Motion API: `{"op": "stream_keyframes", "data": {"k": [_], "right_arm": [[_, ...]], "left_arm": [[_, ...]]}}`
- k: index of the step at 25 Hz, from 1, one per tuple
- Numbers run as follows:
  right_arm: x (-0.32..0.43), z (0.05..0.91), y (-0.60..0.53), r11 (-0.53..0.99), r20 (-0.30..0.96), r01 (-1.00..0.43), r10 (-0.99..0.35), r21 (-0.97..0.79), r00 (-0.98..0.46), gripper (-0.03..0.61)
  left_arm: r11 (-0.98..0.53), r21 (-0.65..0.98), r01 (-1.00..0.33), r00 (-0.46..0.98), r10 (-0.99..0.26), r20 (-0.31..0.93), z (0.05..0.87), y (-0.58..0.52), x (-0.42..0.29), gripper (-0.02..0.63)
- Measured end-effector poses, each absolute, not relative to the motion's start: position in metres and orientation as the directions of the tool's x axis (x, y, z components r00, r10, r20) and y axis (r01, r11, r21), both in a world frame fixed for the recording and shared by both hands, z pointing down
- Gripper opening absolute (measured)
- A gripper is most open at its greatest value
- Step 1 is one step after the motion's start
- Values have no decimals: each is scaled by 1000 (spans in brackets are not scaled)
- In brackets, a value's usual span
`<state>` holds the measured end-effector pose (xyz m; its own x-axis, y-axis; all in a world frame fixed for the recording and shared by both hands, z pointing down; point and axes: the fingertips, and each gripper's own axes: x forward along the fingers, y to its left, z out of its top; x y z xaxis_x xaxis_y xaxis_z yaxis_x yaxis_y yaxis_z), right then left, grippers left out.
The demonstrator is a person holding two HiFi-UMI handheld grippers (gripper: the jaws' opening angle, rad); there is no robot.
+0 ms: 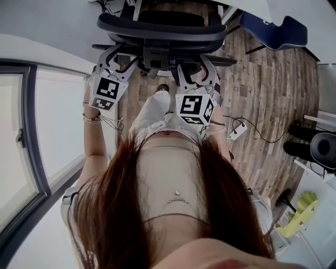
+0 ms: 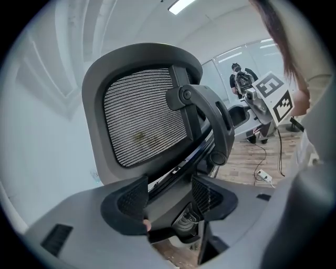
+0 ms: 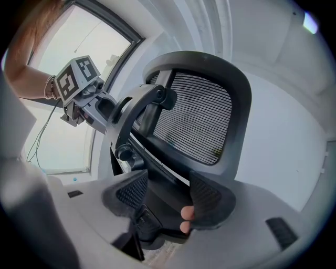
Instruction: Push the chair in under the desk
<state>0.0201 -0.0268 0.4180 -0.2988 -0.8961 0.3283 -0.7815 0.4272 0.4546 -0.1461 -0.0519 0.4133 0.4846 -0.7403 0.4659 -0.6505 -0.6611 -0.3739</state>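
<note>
The black mesh office chair (image 1: 163, 26) stands in front of me at the top of the head view, its back toward me. My left gripper (image 1: 116, 63) is at the left of the chair's back frame and my right gripper (image 1: 194, 73) at the right. In the left gripper view the jaws (image 2: 169, 197) are closed on the dark back frame below the mesh headrest (image 2: 142, 115). In the right gripper view the jaws (image 3: 168, 197) hold the same frame under the headrest (image 3: 194, 115). A white desk edge (image 1: 247, 6) shows beyond the chair.
A blue chair (image 1: 275, 29) stands at the far right on the wooden floor. A white power strip (image 1: 237, 130) with cables lies right of my legs. A glass wall with a dark frame (image 1: 31, 136) runs along the left. Black equipment (image 1: 320, 144) sits at the right.
</note>
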Motion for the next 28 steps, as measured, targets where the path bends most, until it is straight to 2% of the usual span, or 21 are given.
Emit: {"op": "stream_keyframes", "data": {"k": [28], "right_arm": [[22,418,-78,404,312,-792,-907,458,-283,252]], "left_arm": [[-668,-371,-645,493,-735,466,413,-104,-145,249]]}}
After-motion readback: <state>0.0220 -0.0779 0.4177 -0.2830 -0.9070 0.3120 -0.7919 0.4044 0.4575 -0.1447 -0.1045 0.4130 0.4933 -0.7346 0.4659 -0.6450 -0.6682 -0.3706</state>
